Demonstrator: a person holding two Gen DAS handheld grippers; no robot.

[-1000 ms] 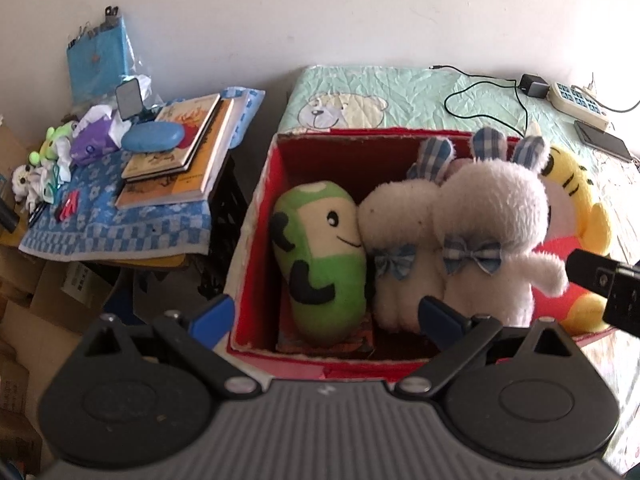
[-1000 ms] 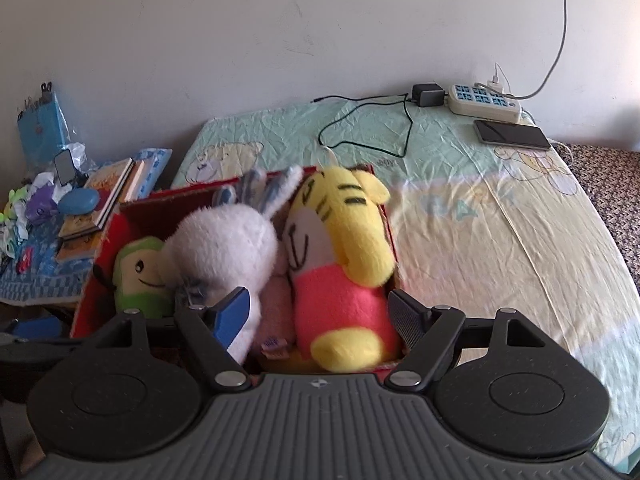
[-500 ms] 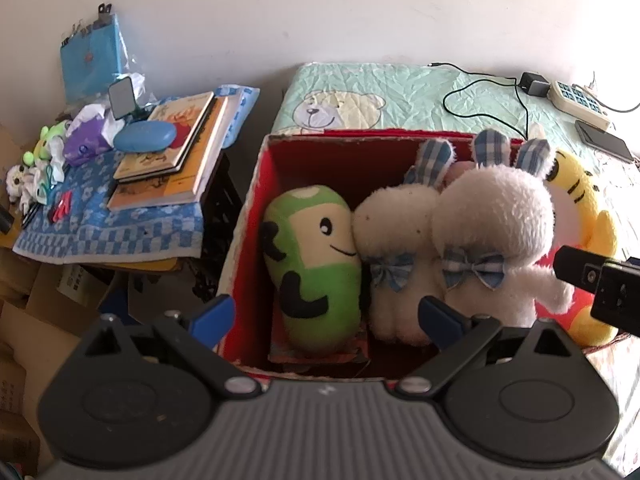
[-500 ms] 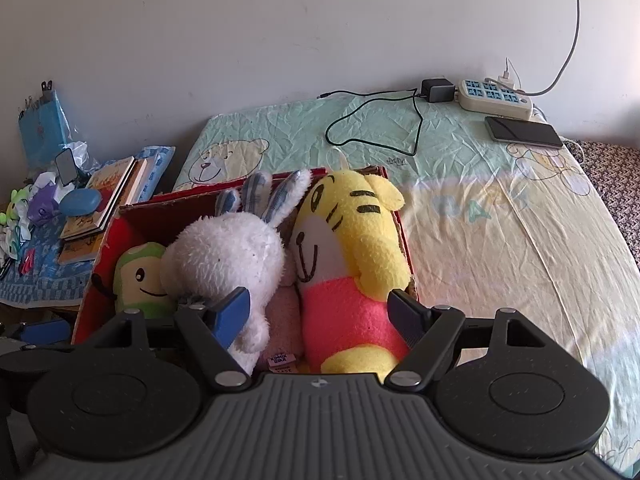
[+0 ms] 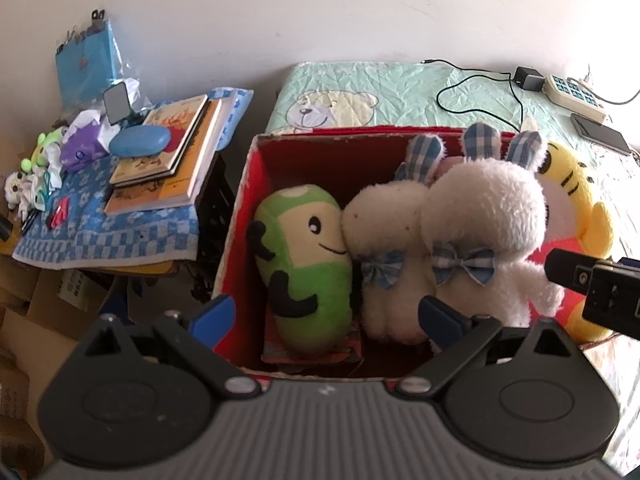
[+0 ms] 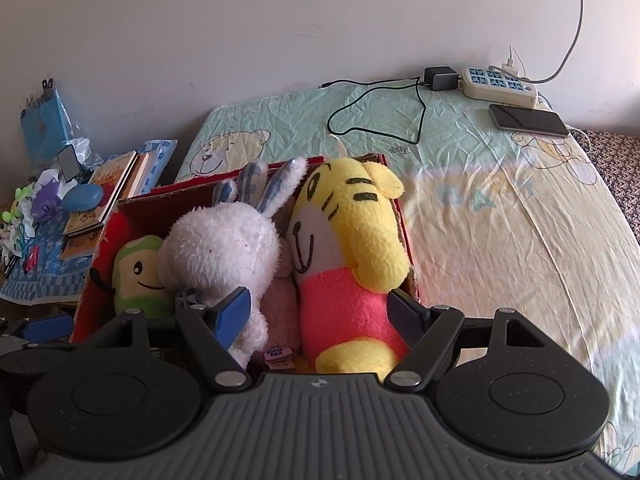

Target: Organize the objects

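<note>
Red box: stood on the bed sheet, open at the top, with four plush toys packed inside in a row
Green plush: leaned at the left end of the box, touching the first white rabbit
Second white rabbit: sat pressed between the first rabbit and the yellow tiger
Yellow tiger: filled the right end of the box
Left gripper: hovered over the near edge of the box, fingers spread, holding nothing
Right gripper: hovered over the tiger, fingers spread wide, empty
Books: lay stacked on a side table left of the box
</note>
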